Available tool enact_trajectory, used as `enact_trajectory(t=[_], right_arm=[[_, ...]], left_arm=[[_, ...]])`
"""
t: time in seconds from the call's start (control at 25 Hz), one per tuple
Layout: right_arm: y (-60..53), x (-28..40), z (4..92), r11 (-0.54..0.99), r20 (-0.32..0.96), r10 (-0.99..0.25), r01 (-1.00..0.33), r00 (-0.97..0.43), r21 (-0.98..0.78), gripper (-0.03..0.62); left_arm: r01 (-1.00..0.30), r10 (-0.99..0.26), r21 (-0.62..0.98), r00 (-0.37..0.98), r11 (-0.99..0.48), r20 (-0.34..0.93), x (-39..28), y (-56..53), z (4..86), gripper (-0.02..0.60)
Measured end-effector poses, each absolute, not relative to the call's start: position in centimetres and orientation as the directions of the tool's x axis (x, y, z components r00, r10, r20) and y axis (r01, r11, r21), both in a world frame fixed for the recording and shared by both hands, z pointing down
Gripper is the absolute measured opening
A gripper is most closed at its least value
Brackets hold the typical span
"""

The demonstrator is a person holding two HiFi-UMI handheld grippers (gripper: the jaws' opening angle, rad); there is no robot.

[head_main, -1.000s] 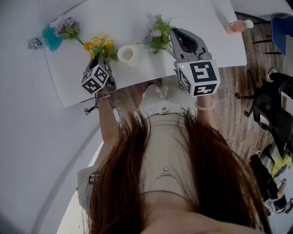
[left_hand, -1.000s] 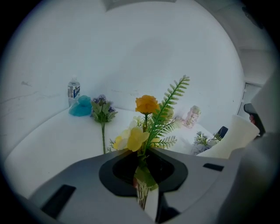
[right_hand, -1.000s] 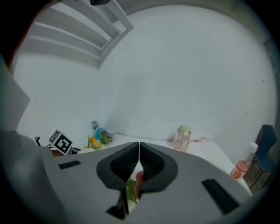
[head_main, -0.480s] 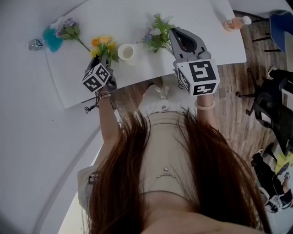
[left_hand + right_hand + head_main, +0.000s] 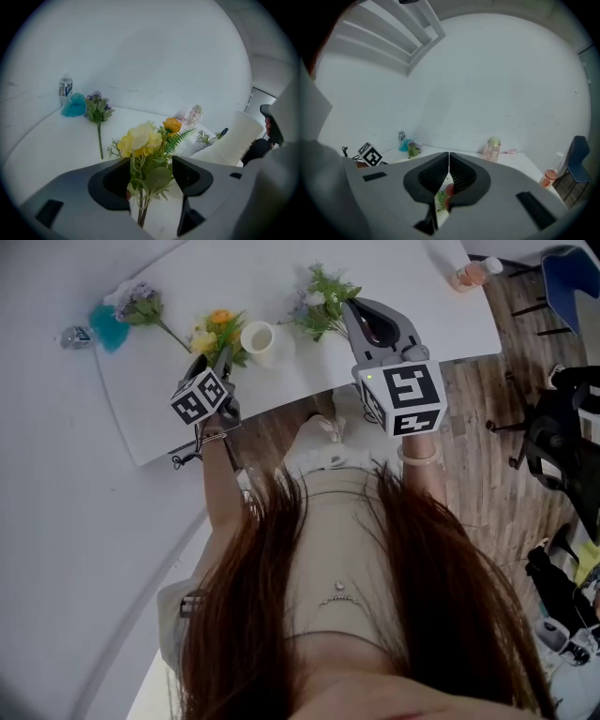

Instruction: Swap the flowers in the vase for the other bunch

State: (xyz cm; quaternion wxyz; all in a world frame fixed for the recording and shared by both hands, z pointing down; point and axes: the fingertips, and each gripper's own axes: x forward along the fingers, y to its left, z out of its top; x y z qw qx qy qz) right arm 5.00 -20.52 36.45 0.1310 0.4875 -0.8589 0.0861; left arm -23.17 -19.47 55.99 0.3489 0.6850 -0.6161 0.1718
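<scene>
On the white table (image 5: 234,277), the left gripper (image 5: 152,161) has just been opening its jaws, and the yellow bunch (image 5: 140,140) sits loose between them, just beside the white vase (image 5: 258,337). The right gripper (image 5: 349,307) is clenched on the green-leaved bunch (image 5: 319,304), on the vase's other side.

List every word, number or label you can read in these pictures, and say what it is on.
No text is readable anywhere.
Water bottle: blue label, print too small to read.
Marker cubes: black-and-white square patterns, no words.
</scene>
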Motion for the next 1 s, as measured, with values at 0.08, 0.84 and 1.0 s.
enact_trajectory(t=[0.08,0.84,1.0], right_arm=[[-19.9,5.2,36.3,0.5,0.305,-0.822,-0.866,-0.481,-0.018,0.028],[-12.4,4.5,34.4,0.435,0.245,-0.873,-0.9,-0.423,-0.003,0.028],[-10.5,4.3,34.1,0.413,0.231,-0.886,-0.911,-0.403,-0.005,0.028]], left_arm=[[-0.964,-0.721,0.264,0.192,-0.013,0.666,-22.9,-19.3,56.0,0.265],[-0.96,-0.789,0.261,0.238,-0.103,0.567,-22.5,-15.3,51.7,0.264],[-0.957,-0.807,0.26,0.252,-0.127,0.534,-22.2,-13.6,50.5,0.25]])
